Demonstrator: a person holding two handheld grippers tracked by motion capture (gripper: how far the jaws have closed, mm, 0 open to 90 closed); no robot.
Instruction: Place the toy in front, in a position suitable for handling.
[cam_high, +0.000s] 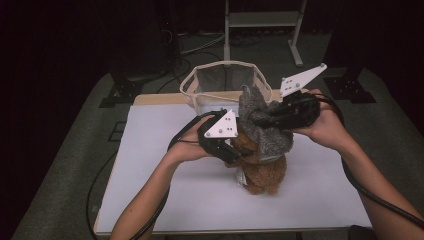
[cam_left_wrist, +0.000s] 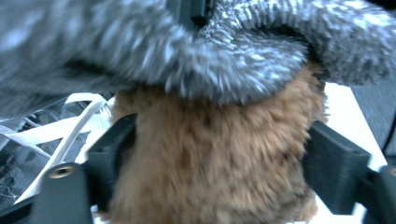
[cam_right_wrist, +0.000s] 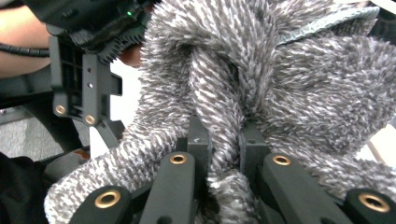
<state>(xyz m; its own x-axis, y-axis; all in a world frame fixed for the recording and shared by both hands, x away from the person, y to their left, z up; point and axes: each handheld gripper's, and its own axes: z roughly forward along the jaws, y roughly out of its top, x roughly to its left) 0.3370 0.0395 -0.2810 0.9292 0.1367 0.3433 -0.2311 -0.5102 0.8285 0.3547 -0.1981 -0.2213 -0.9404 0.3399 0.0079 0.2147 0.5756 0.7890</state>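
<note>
With right gripper (cam_high: 272, 119) pinching grey cloth (cam_high: 260, 125) over brown teddy (cam_high: 260, 167) mid-table and left gripper (cam_high: 239, 152) jaws wide around teddy, loosely, a tug could topple it.

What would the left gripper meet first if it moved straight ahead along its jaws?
Most likely the brown plush toy: it already sits between the left gripper jaws, under the grey cloth.
</note>
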